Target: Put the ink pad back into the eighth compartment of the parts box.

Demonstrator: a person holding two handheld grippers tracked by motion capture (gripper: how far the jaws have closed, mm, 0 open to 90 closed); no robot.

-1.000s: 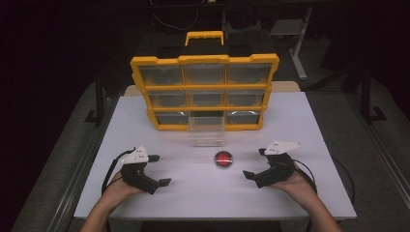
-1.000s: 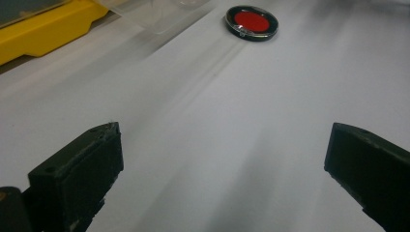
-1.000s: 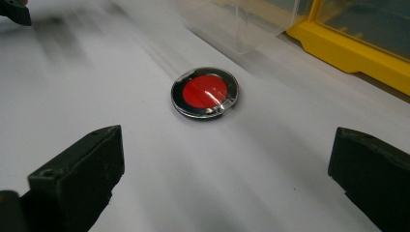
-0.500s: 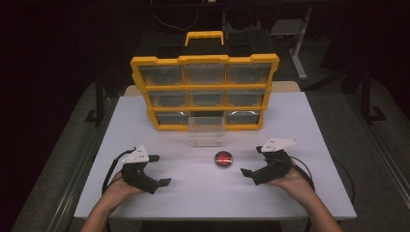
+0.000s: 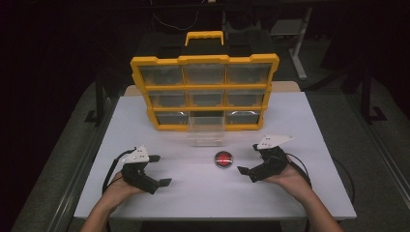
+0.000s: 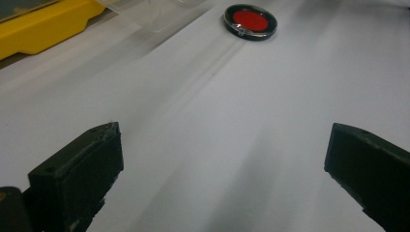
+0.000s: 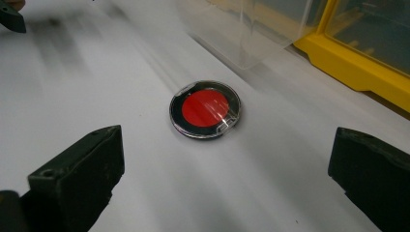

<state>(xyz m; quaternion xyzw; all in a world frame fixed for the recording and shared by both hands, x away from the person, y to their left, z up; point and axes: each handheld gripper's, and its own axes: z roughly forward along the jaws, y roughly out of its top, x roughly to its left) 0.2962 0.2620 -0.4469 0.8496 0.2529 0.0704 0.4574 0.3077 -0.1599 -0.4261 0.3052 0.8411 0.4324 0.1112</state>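
Observation:
A round red disc (image 5: 223, 159) in a clear, black-rimmed case lies flat on the white table (image 5: 300, 125). My right gripper (image 5: 248, 158) is open just right of it, low over the table. In the right gripper view the disc (image 7: 205, 109) lies a short way ahead of the right gripper (image 7: 222, 169), between the lines of its wide-apart jaws. My left gripper (image 5: 160, 170) is open at the front left with nothing between its jaws. In the left gripper view the left gripper (image 6: 222, 164) points at the distant disc (image 6: 250, 21).
A yellow organizer (image 5: 205, 92) with several clear drawers stands upright at the back of the table. Its bottom middle drawer (image 5: 206, 129) is pulled out toward me, just behind the disc. Bare white table lies between the two grippers.
My right gripper has crept a little to the left, closer to the disc. The left gripper and the disc have stayed where they were.

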